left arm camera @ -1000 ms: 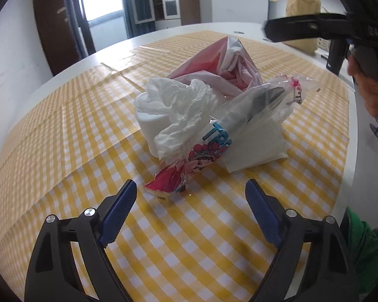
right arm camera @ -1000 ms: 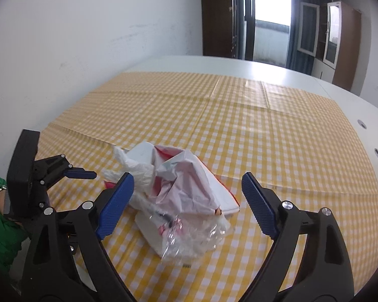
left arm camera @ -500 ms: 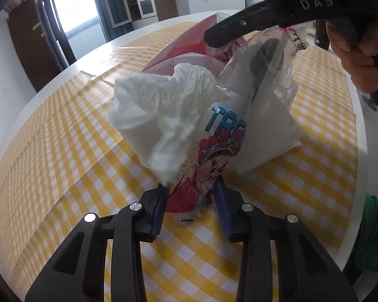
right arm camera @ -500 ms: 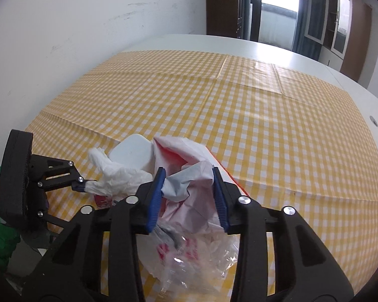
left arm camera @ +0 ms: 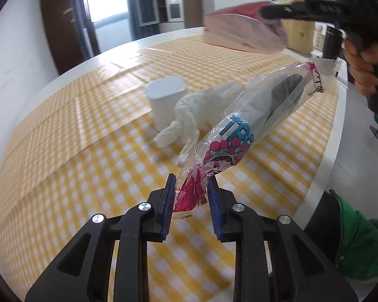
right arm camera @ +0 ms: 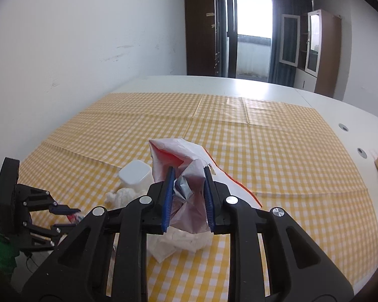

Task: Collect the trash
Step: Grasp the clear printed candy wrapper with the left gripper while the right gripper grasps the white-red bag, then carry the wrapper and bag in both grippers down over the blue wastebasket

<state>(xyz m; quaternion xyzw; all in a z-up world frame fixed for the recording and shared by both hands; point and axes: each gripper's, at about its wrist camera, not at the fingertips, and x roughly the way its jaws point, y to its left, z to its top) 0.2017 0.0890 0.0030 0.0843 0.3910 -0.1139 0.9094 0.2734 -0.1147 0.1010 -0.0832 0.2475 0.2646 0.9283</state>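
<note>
Gripping hard with the left gripper (left arm camera: 192, 193), pointing steeply down toward the bench (left arm camera: 63, 130), jaws having just been closing and now clenching the pink printed tail of a clear plastic wrapper (left arm camera: 239, 136). Rising from between those jaws and slanting up and away to the right, the wrapper showing cartoon art in red, teal lettering and a dark shape inside its far end. Lying beyond the left jaws on the yellow checked cloth (left arm camera: 93, 171): a crumpled white tissue (left arm camera: 189, 120) and, just behind it, a white lidded tub (left arm camera: 166, 103). Tilting less steeply with the right gripper (right arm camera: 187, 198), jaws likewise having just been closing and now pinching a crumpled white-and-red bag (right arm camera: 186, 171) between the blue pads. Bunching silver-grey between the right jaws, the bag opening out ahead of them with a red lining and a red edge trailing to the right. Sitting below the right jaws, a folded white paper napkin (right arm camera: 174, 244). Showing at upper right of the left view, a hand (left arm camera: 363, 68) squeezing the right gripper's handle, with a green sleeve (left arm camera: 360, 234) at the lower right edge.
</note>
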